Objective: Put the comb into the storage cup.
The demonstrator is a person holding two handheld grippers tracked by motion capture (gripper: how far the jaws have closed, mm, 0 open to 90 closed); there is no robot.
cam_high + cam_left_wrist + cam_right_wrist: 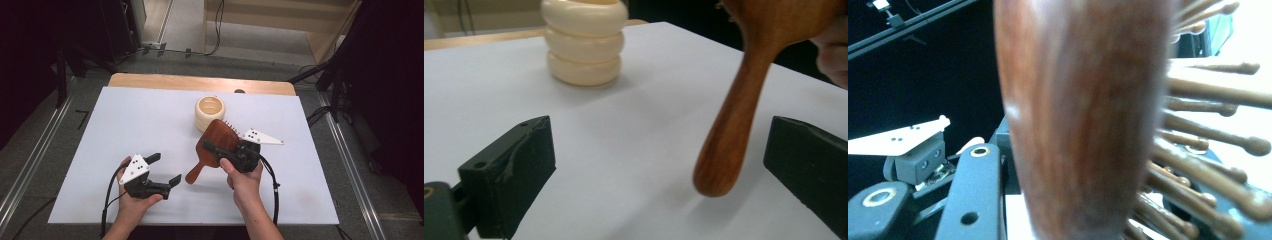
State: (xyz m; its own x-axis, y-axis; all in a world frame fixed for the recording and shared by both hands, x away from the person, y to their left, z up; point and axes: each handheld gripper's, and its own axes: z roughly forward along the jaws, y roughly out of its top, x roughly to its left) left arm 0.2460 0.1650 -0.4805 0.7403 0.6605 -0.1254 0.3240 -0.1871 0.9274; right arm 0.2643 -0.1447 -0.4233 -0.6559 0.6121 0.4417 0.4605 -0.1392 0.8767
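Note:
A dark wooden hairbrush (218,136) hangs tilted over the white tabletop, handle end (196,172) pointing down toward me. My right gripper (212,147) is shut on the brush head. In the right gripper view the smooth back (1083,120) sits between the jaws, with the bristles (1208,130) to the right. My left gripper (165,168) is open, just left of the handle end. In the left gripper view the handle (734,130) hovers ahead of the wide-apart jaws and touches neither.
A cream ribbed ring-shaped holder (210,112) (585,45) stands upright behind the brush, near the table's far edge. The white board (150,120) covers a wooden table. Floor rails and cables lie beyond the table's sides.

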